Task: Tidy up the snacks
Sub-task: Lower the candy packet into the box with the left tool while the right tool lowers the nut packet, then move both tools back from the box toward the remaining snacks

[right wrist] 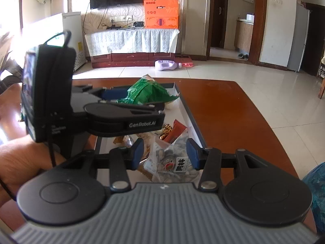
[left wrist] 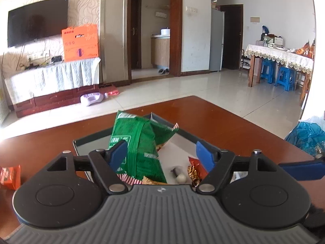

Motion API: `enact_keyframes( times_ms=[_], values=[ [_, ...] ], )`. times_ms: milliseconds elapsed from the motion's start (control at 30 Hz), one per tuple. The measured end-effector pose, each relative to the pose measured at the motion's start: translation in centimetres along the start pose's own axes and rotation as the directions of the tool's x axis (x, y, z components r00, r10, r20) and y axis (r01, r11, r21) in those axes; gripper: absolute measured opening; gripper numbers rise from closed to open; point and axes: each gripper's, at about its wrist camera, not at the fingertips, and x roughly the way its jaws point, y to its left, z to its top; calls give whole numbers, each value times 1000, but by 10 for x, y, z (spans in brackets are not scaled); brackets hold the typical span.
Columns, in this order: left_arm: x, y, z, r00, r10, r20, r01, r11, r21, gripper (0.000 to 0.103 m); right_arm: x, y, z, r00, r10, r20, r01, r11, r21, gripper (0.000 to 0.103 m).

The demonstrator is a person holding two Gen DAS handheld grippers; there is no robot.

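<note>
Letting go over the tray (left wrist: 205,142), our left gripper (left wrist: 162,154) stands wide with the green bag (left wrist: 140,142) loose beside one pad, while the right gripper (right wrist: 165,152) half-closes around a clear packet (right wrist: 172,160) — let's back out slowly — no snagging.
</note>
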Motion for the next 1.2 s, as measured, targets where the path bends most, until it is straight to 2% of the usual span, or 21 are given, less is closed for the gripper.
enact_keyframes(
  times_ms=[267,533,867,1067,1200],
  values=[
    [-16,-2,1,1000,10,7,-10,1000,3,88,-4,0,1,999,-6,32,5,1000,31,52],
    [-45,18,1,999,47,24,-47,999,-16,93,-8,15,3,998,-19,67,19,1000,-6,76],
    [-85,58,-7,991,129,19,-129,991,-18,97,-7,52,10,997,22,75,-14,995,-98,78],
    [-115,93,-13,976,218,19,-217,974,-59,99,-5,85,17,993,74,86,-64,991,-121,78],
    [-132,129,-21,951,309,1,-308,949,-63,100,2,110,22,987,139,76,-130,985,-110,78]
  ],
)
